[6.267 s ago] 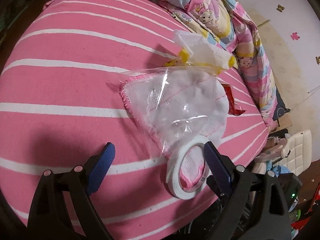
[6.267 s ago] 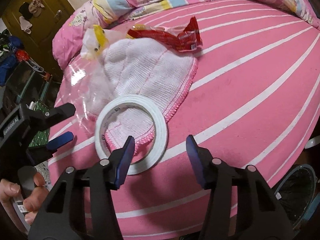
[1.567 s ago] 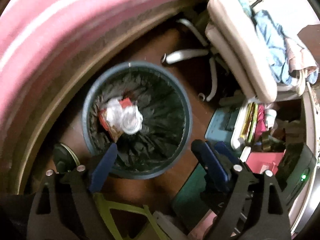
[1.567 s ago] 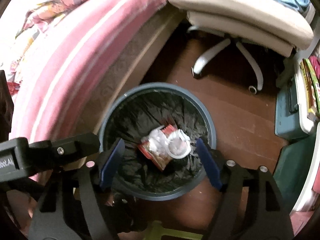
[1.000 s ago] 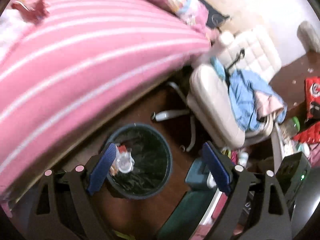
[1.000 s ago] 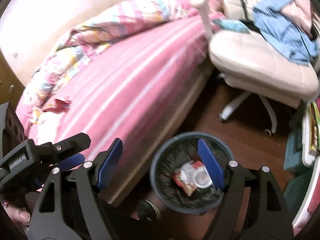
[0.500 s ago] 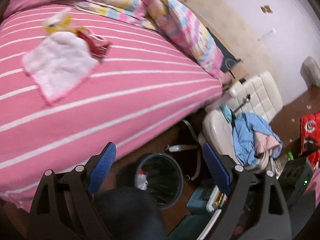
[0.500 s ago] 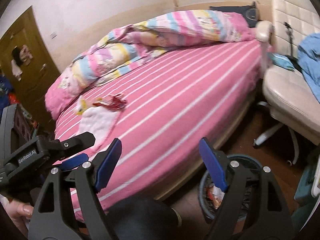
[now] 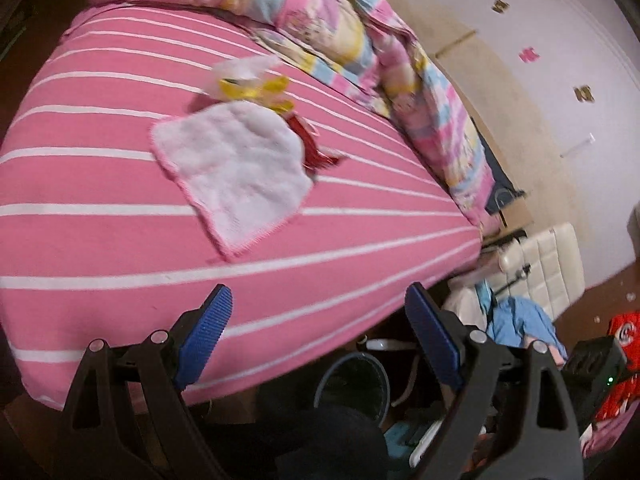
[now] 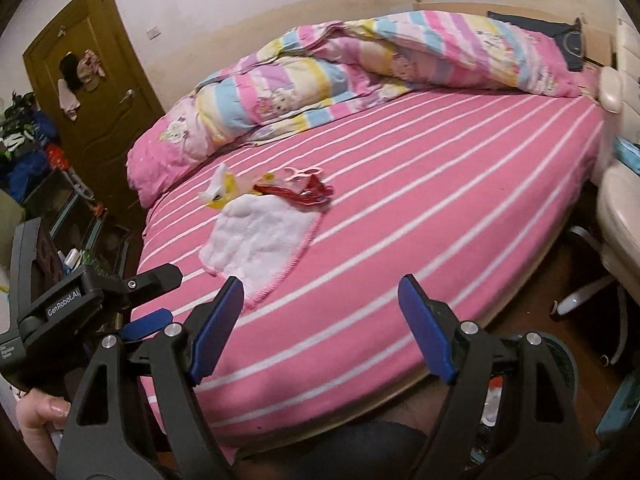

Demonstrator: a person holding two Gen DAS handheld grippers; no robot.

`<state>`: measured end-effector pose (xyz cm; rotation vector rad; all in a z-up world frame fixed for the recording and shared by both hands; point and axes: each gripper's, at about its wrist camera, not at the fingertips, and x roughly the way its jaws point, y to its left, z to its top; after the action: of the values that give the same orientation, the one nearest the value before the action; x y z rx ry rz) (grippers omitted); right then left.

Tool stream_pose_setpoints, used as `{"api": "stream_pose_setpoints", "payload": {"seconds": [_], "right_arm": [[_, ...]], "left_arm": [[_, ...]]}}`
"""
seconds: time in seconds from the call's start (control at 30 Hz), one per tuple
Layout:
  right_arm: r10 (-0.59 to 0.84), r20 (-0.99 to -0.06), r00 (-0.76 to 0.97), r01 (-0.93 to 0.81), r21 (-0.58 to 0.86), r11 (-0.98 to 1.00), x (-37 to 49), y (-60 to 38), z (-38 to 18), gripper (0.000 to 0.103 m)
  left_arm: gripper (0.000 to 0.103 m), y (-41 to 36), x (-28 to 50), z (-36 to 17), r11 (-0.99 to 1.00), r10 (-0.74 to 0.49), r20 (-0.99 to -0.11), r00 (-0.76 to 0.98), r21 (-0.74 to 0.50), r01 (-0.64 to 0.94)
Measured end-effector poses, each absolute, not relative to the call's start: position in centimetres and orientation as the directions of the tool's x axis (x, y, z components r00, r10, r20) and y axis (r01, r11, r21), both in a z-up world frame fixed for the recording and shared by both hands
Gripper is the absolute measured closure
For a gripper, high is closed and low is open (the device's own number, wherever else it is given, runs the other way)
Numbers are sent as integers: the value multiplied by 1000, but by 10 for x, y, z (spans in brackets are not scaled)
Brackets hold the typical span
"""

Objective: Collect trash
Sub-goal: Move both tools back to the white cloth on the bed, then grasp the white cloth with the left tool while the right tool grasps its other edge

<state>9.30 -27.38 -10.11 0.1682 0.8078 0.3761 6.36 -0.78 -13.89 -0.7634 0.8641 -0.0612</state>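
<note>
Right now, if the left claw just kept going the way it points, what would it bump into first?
Probably the pink striped bed sheet, short of the white cloth. The open left claw has nothing between it and the bed, though depth is hard to judge.

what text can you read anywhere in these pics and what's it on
"GenRobot.AI": white lettering on the left gripper body, seen in the right wrist view.
Smaller white print lower on that same body: too small to read.
Red snack bag at the left wrist view's edge: white markings, blurred, unreadable.
Red wrapper on the bed: nothing legible.
</note>
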Motion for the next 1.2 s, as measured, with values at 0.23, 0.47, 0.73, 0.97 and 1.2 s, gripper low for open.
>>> {"api": "stream_pose_setpoints", "payload": {"seconds": [0.23, 0.47, 0.73, 0.97, 1.2], "right_arm": [[426, -696, 578, -298, 306, 904, 125, -237, -119, 24], [443, -730, 520, -311, 321, 895, 160, -206, -153, 24], [445, -764, 467, -297, 339, 893, 201, -186, -201, 24], [457, -769, 446, -304, 351, 886, 226, -172, -221, 24], [465, -780, 419, -347, 336, 876, 246, -147, -234, 26]], "left_arm": [[17, 37, 76, -160, 718, -286, -695, 660, -611, -333], [17, 75, 98, -184, 707, -236, -724, 648, -585, -397], [18, 98, 141, -213, 745, -199, -767, 610, -523, -414], [23, 104, 169, -233, 766, -187, -781, 596, -496, -409], [42, 98, 183, -238, 797, -184, -782, 596, -473, -376]]}}
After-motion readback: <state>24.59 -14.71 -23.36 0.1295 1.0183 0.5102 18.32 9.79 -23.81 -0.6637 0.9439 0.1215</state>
